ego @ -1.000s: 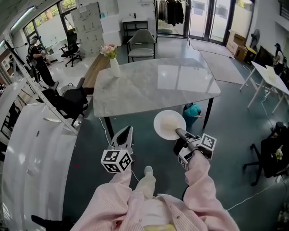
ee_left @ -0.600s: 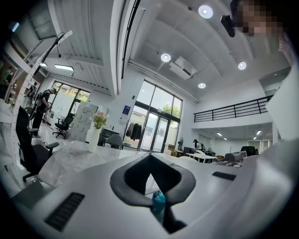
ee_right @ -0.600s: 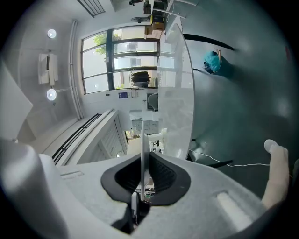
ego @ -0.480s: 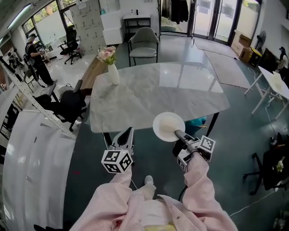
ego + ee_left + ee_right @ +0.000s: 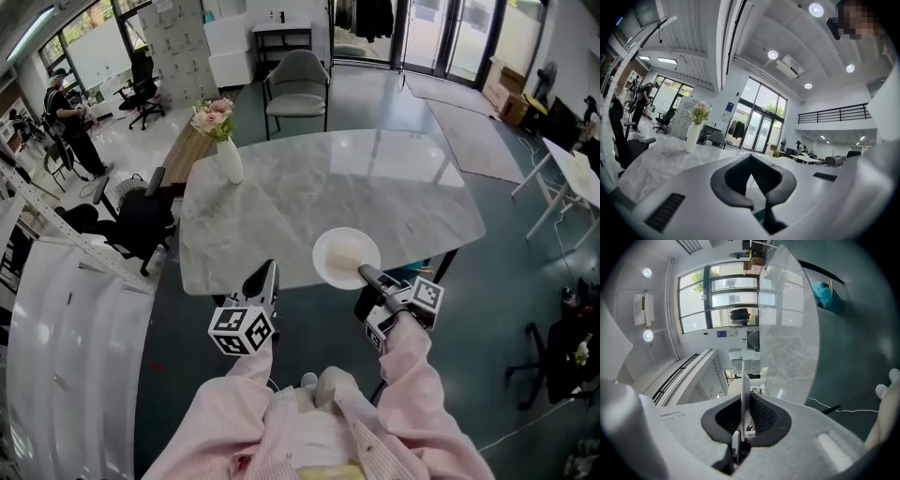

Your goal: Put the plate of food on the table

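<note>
A white plate (image 5: 345, 258) carrying pale food hangs over the near edge of the marble table (image 5: 309, 187). My right gripper (image 5: 367, 276) is shut on the plate's near rim. In the right gripper view the plate (image 5: 744, 390) shows edge-on as a thin white line between the dark pads, where the right gripper (image 5: 743, 420) clamps it. My left gripper (image 5: 268, 274) is below the table's front edge, left of the plate, with its fingers together and nothing in them. In the left gripper view the left gripper (image 5: 752, 180) points across the table top (image 5: 661, 154).
A white vase of flowers (image 5: 228, 155) stands at the table's far left corner. A grey chair (image 5: 297, 84) sits behind the table and a black office chair (image 5: 141, 220) at its left. A blue bag (image 5: 824, 292) lies under the table. A person (image 5: 67, 117) stands far left.
The table has drawn nearer. The plate, over the floor before, now reaches over the table's near edge. Both grippers have moved forward with it and their jaws have not changed.
</note>
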`<control>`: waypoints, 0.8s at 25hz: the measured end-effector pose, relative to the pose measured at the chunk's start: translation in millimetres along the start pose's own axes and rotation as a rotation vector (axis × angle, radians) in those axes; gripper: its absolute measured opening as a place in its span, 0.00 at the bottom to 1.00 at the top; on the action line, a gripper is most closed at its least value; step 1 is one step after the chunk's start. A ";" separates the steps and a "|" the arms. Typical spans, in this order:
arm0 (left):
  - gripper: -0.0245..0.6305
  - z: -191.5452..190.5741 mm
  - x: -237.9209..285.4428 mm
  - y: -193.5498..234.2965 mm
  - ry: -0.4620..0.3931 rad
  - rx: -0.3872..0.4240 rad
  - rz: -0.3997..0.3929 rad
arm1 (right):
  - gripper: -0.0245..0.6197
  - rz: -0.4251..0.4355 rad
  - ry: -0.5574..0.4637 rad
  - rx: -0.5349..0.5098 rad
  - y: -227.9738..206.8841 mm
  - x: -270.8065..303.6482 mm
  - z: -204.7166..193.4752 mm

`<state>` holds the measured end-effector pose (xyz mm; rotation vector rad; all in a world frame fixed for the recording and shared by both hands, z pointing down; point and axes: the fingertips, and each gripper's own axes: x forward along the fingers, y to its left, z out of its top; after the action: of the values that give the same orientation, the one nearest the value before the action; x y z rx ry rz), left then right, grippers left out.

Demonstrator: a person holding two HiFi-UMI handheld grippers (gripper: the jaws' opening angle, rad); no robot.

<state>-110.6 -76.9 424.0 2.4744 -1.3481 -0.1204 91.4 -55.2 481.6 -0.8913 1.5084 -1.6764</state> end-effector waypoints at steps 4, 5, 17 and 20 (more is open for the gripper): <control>0.03 0.0 21.9 14.8 0.007 -0.012 0.009 | 0.08 -0.001 0.008 0.005 -3.5 23.5 14.0; 0.03 -1.0 28.3 18.8 0.010 -0.017 0.013 | 0.08 -0.003 0.012 0.007 -4.7 30.3 18.2; 0.03 -5.0 140.8 67.5 0.060 -0.086 0.061 | 0.08 -0.006 0.077 -0.019 -15.8 129.1 96.6; 0.03 -7.6 169.1 74.1 0.075 -0.100 0.075 | 0.08 -0.011 0.103 -0.034 -19.2 151.9 117.3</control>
<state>-75.3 -252.9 467.9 2.3196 -1.3677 -0.0747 112.1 -243.8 516.2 -0.8435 1.6082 -1.7326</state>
